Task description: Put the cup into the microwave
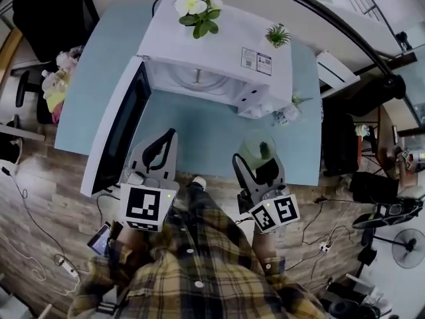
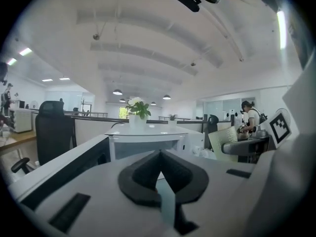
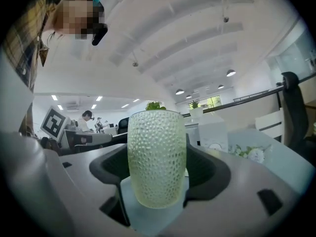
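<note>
Head view: a white microwave (image 1: 216, 62) stands on a pale blue surface (image 1: 199, 138), its door (image 1: 119, 128) swung open to the left and a potted flower (image 1: 197, 8) on its top. In front of the open cavity, the left tool (image 1: 166, 141) is pinched together and empty, while the right tool (image 1: 257, 159) grips a pale green cup (image 1: 256, 145) above the surface, near the microwave's right corner.

Left gripper view: the left tool (image 2: 159, 157) has its jaws meeting at the tips with nothing between them; the microwave (image 2: 148, 138) lies ahead, the cup (image 2: 224, 141) off to the right.

Right gripper view: the right tool (image 3: 158, 149) clamps the dimpled cup (image 3: 157, 177) upright between both jaws.
</note>
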